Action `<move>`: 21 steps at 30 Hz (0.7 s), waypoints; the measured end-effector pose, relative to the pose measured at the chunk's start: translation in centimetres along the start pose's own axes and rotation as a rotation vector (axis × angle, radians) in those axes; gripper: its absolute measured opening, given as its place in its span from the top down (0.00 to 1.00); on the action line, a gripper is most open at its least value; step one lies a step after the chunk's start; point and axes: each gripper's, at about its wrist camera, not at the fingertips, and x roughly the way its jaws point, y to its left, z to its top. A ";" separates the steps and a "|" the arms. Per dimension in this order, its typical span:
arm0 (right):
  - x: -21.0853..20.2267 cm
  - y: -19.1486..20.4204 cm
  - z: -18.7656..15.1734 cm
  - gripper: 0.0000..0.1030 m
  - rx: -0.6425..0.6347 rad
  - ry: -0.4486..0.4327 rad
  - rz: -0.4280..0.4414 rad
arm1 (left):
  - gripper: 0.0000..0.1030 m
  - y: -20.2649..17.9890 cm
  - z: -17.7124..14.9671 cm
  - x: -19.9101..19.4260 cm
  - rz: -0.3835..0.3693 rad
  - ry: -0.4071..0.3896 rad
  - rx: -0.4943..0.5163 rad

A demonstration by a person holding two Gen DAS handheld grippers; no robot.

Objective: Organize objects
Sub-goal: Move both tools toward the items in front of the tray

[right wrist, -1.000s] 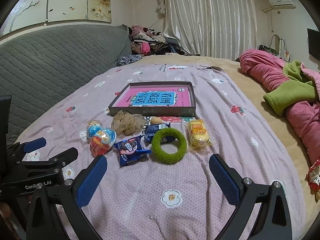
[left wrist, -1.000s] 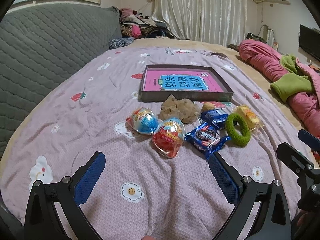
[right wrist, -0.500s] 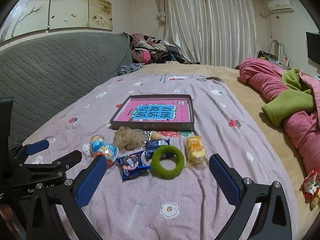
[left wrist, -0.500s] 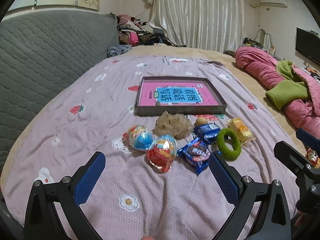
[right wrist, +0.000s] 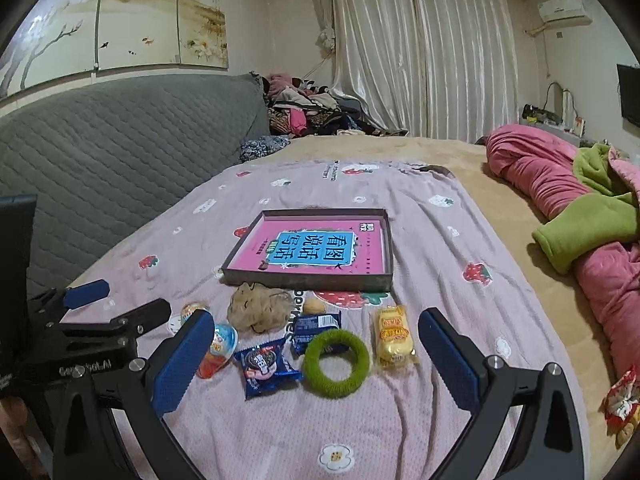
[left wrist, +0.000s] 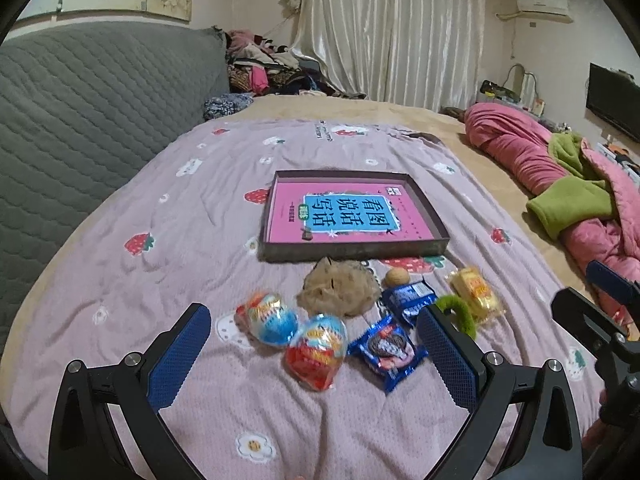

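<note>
Left gripper (left wrist: 312, 354) being held level with jaws spread wide, blue-padded fingers (left wrist: 178, 356) well apart, nothing being gripped, right gripper (right wrist: 316, 360) being held alongside it, likewise gaping, blue pads (right wrist: 448, 360) being kept apart, nothing being clasped.

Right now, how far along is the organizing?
Done: nothing visibly; the tray holds only a pink book. In hand: nothing, left claw and right claw both open and empty. Left: the egg toys, cookie packs, green ring, yellow cake and tan pouf, all on the bedspread.
</note>
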 end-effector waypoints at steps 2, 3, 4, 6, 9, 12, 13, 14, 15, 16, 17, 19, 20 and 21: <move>0.5 -0.3 0.5 0.00 0.003 0.001 0.006 | 0.00 0.2 0.8 0.5 0.008 0.001 0.001; 0.6 -0.3 0.7 0.00 0.000 0.000 0.007 | 0.00 0.3 1.1 0.7 0.008 0.001 0.002; 0.8 -0.4 0.9 0.00 -0.005 -0.001 0.008 | 0.00 0.4 1.4 1.0 0.005 0.002 0.002; 1.4 -0.4 1.3 0.00 -0.018 0.005 0.005 | 0.00 0.5 1.8 1.6 -0.006 0.006 -0.001; 2.4 -0.4 1.4 0.00 -0.028 0.017 0.005 | 0.00 0.6 1.8 2.7 -0.036 0.024 -0.009; 3.4 -0.3 0.9 0.00 -0.035 0.037 0.006 | 0.00 0.0 1.1 3.9 -0.026 0.042 0.004; 3.8 -0.3 0.7 0.00 -0.037 0.044 0.005 | 0.00 -0.2 0.7 4.4 -0.021 0.048 0.013; 4.3 -0.3 0.3 0.00 -0.040 0.057 0.006 | 0.00 -0.4 0.3 4.8 -0.015 0.053 0.022; 4.7 -0.3 -0.1 0.00 -0.043 0.071 0.004 | 0.00 -0.7 -0.1 5.2 -0.010 0.057 0.030; 5.2 -0.3 -0.4 0.00 -0.044 0.084 -0.004 | 0.00 -0.9 -0.5 5.7 -0.007 0.063 0.039; 5.7 -0.3 -0.8 0.00 -0.045 0.097 -0.009 | 0.00 -1.1 -0.8 6.1 -0.004 0.069 0.043; 6.7 -0.6 -1.5 0.00 -0.045 0.123 -0.015 | 0.00 -1.5 -1.7 7.0 -0.007 0.084 0.055; 7.2 -0.8 -2.0 0.00 -0.044 0.138 -0.015 | 0.00 -1.5 -2.0 7.4 -0.005 0.089 0.057; 7.5 -0.9 -2.3 0.00 -0.042 0.148 -0.015 | 0.00 -1.6 -2.5 7.8 -0.009 0.097 0.061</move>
